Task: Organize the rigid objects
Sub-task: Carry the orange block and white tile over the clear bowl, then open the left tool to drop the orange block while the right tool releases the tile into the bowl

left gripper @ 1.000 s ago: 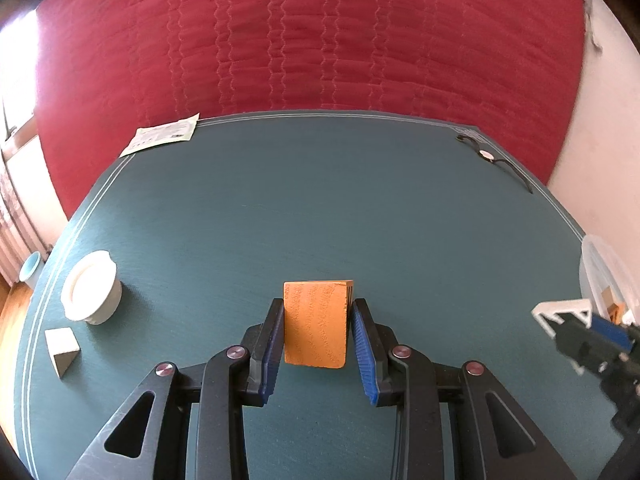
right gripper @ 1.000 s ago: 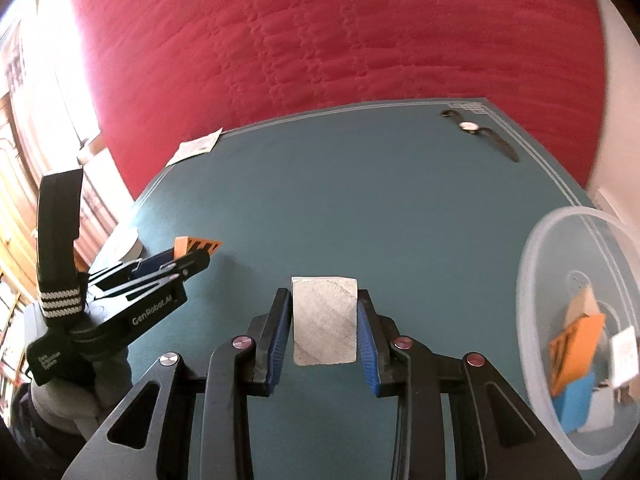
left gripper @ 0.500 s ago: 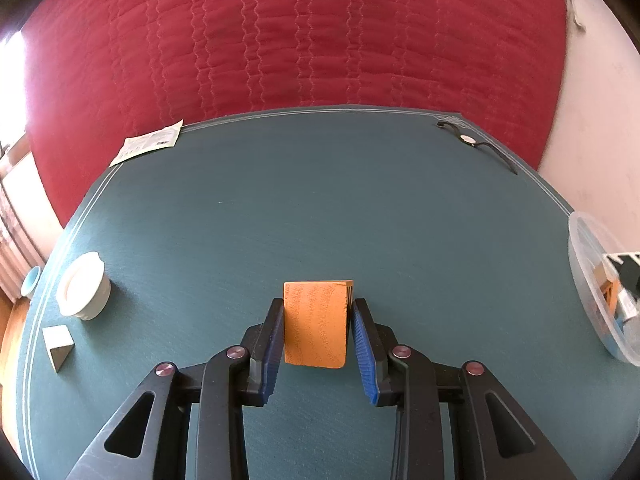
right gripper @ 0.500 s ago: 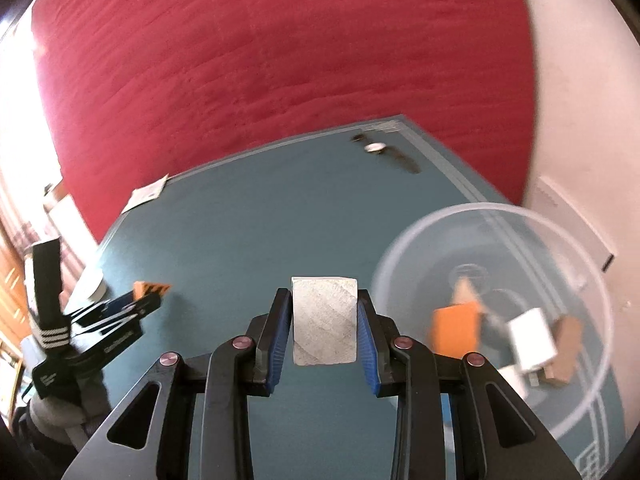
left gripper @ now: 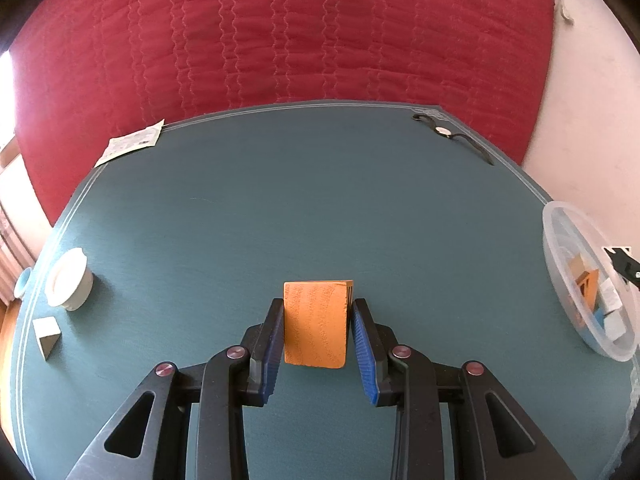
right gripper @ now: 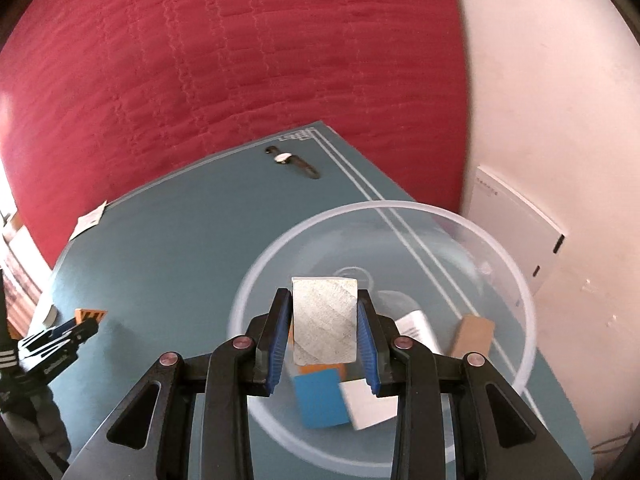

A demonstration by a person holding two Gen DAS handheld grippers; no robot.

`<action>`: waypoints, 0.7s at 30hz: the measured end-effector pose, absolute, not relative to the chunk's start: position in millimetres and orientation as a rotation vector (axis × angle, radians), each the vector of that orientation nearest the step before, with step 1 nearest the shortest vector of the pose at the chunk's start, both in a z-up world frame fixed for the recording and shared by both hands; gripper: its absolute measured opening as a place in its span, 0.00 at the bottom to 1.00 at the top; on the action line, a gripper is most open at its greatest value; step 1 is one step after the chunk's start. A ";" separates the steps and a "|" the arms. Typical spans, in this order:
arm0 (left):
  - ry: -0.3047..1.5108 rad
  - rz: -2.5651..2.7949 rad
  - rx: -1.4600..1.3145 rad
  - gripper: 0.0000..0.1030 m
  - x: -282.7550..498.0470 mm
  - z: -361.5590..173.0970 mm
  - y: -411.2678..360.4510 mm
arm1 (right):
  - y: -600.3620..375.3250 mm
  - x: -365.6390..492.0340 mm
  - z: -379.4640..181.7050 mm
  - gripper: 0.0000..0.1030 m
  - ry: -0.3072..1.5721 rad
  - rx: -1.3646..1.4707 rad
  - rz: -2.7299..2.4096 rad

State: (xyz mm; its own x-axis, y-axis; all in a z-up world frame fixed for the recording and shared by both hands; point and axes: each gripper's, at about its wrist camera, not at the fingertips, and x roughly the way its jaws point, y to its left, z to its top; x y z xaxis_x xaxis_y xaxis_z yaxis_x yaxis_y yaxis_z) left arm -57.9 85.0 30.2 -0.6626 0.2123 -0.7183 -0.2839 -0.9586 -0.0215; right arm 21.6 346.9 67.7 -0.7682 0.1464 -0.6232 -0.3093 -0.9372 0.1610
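Note:
My left gripper is shut on an orange wooden block and holds it above the teal table. My right gripper is shut on a pale grey wooden block and holds it over the clear plastic bowl. The bowl holds a blue block, white blocks, a tan block and an orange block partly hidden under the grey one. The bowl also shows at the right edge of the left wrist view. A grey triangular block lies at the table's left edge.
A white round pot stands at the left, near the triangular block. A paper slip lies at the far left corner and a wristwatch at the far right corner. A red quilted cover rises behind the table. A wall is at the right.
My right gripper has swung right with the grey block, from over the open table to over the bowl. My left gripper has kept the orange block and shifted slightly, the bowl coming into its view.

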 end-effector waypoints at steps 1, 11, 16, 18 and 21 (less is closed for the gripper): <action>0.133 2.633 -1.122 0.33 -57.0 31.1 87.0 | 350.7 22.0 66.8 0.32 0.379 -0.924 2.711; 0.145 2.592 -1.112 0.33 -51.6 39.5 111.1 | 370.0 26.2 58.4 0.33 0.430 -0.936 2.708; 0.173 2.561 -1.097 0.33 -49.0 43.7 129.7 | 374.2 29.4 56.3 0.33 0.444 -0.924 2.701; 0.181 2.541 -1.092 0.33 -49.0 45.3 137.6 | 376.9 31.2 54.2 0.33 0.440 -0.914 2.696; 0.196 2.502 -1.078 0.33 -45.3 48.8 154.6 | 380.3 35.2 52.2 0.33 0.421 -0.893 2.689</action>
State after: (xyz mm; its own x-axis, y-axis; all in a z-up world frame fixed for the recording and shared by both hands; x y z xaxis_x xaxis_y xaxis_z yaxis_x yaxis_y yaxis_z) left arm -45.3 154.6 48.8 -0.6186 0.3112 -0.7215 -0.4197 -0.9071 -0.0315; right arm 35.2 380.3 52.2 -0.7712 0.1673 -0.6143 -0.3469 -0.9194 0.1852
